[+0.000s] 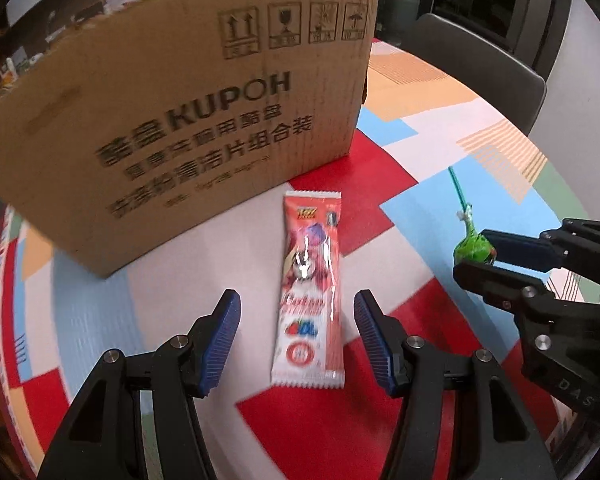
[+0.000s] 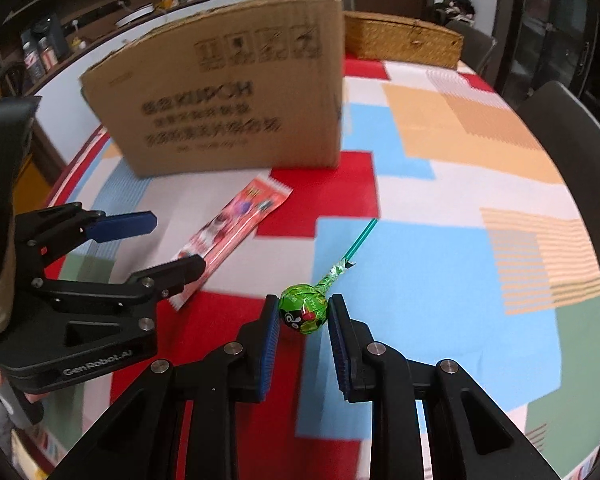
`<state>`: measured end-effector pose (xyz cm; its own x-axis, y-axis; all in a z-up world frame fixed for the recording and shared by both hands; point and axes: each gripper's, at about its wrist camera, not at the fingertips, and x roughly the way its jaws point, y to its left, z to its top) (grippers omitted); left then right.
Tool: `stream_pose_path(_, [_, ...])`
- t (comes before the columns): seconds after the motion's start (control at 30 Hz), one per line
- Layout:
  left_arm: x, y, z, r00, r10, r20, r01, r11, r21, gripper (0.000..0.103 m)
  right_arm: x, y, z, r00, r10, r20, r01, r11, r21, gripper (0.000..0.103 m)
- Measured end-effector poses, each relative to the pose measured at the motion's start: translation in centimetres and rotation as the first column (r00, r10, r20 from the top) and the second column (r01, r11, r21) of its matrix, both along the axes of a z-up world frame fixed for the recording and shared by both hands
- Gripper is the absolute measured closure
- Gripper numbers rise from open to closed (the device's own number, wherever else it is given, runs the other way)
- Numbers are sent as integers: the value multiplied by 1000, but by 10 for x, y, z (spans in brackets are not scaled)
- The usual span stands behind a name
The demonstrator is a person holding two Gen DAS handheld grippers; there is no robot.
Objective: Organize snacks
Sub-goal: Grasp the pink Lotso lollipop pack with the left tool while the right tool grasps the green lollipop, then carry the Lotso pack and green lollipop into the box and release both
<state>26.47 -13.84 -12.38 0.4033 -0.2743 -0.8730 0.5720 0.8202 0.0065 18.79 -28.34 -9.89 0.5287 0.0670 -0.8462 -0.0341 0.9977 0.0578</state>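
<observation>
Upper left of the left wrist view, we note a cardboard box upright on the patterned surface; its contents are hidden from us. Centre frame, the left claw stands apart, straddling a red snack packet lying flat, not touching it. At right, the right claw is clamped on a green lollipop.

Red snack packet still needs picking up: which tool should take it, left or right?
Left. The left tool is open and straddles the red snack packet, which lies flat on the tablecloth between its fingers. The right tool is occupied, shut on the green lollipop.
</observation>
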Motion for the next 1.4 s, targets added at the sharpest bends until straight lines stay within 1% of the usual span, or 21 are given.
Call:
stream_pose_path(0.07, [9,-7,-3,1000,0,-14,0,1000,-3,48,6,-4,2,1000,-10,8,10,1000,-8,77])
stream_pose_path(0.2, [21,-19,-4,1000,8,-13,-8,1000,-7,50,15,-10,1,999,-33,14,33,999,-19,77])
stream_pose_path(0.33, [30,-30,-9,1000,21,-6,-21,999,40,56,19,-15,0,999,-53,10,53,999,-12,77])
stream_pose_path(0.37, [31,-32,-10,1000,21,-11,-20,999,41,57,19,-15,1,998,-56,9,56,998,-12,77])
stream_pose_path(0.4, [32,-33,-12,1000,20,-19,-19,999,40,58,20,-16,1,998,-58,10,59,998,-12,77])
stream_pose_path(0.5, [33,-34,-15,999,23,-37,-22,999,28,65,21,-18,3,998,-65,14,65,998,-10,77])
stream_pose_path(0.53, [33,-33,-15,999,27,-44,-26,999,18,70,22,-18,4,998,-67,16,68,998,-6,77])
stream_pose_path(0.6, [33,-32,-15,998,34,-48,-34,999,12,72,23,-19,4,998,-68,18,68,998,-2,77])
stream_pose_path(0.63, [32,-30,-15,998,36,-47,-36,999,8,75,23,-19,5,998,-68,19,68,998,0,77])
stream_pose_path(0.7, [29,-26,-13,998,43,-50,-44,999,-2,76,24,-18,5,998,-66,21,66,998,2,77])
stream_pose_path(1.0, [5,3,17,997,81,-5,-81,994,-66,76,19,-19,14,998,-57,35,56,998,28,77])
stream_pose_path(1.3, [-13,30,56,989,129,70,-120,985,-120,76,14,-10,42,994,-31,104,27,999,35,77])
stream_pose_path(1.4, [-17,38,73,985,144,100,-129,981,-144,76,13,-8,51,991,-20,131,15,999,36,77])
